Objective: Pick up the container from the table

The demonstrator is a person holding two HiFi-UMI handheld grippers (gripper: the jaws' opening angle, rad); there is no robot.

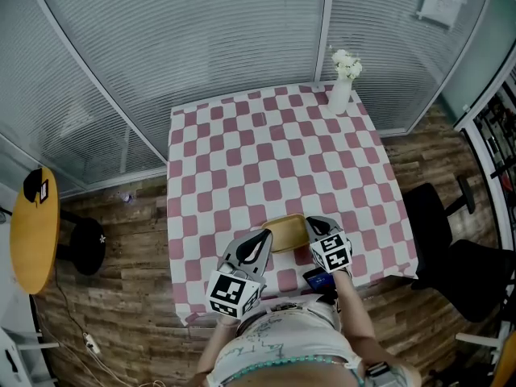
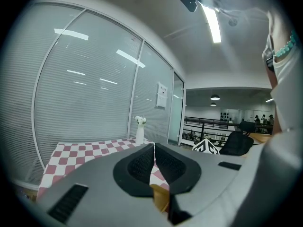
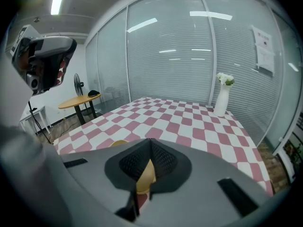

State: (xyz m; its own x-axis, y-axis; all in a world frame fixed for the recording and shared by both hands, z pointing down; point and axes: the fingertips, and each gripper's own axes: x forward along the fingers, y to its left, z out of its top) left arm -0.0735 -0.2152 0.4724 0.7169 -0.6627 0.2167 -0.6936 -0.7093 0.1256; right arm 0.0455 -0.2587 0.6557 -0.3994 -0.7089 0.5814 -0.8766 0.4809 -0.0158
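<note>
Left gripper (image 2: 154, 146) and right gripper (image 3: 150, 141) are shown with jaws closed tip to tip, nothing clamped; the tan container (image 1: 284, 230), glimpsed just beneath and between both pairs of jaws, is judged unlifted from the checked surface (image 1: 242, 151), grasp and lift remaining.

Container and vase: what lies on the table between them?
Only bare checked cloth lies between the container and the vase; the head view shows it.
</note>
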